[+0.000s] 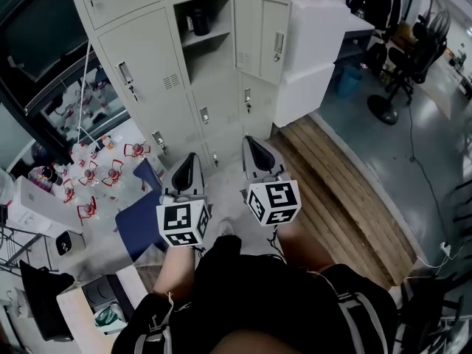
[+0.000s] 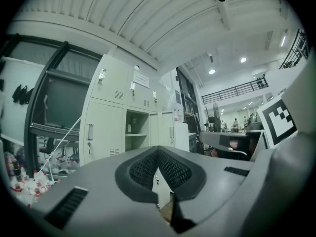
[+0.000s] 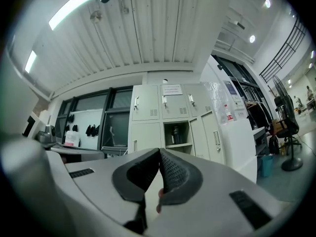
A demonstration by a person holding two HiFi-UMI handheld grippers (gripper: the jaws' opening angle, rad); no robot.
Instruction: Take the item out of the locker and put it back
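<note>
The grey locker bank (image 1: 158, 72) stands ahead with one compartment (image 1: 206, 35) open. A dark bottle (image 1: 199, 22) stands upright on its upper shelf; it also shows as the bottle (image 2: 129, 128) in the left gripper view and the bottle (image 3: 175, 134) in the right gripper view. My left gripper (image 1: 186, 167) and right gripper (image 1: 256, 150) are held side by side in front of my body, both pointing at the lockers and well short of them. The left gripper (image 2: 158, 150) has its pads together with nothing between them. The right gripper (image 3: 160, 153) is likewise shut and empty.
A tall white cabinet (image 1: 313, 54) stands right of the lockers beside a wooden floor strip (image 1: 346, 190). Several small red-and-white items (image 1: 92, 174) and a blue panel (image 1: 144, 220) lie on the floor at left. A pedestal fan (image 1: 398, 80) stands far right.
</note>
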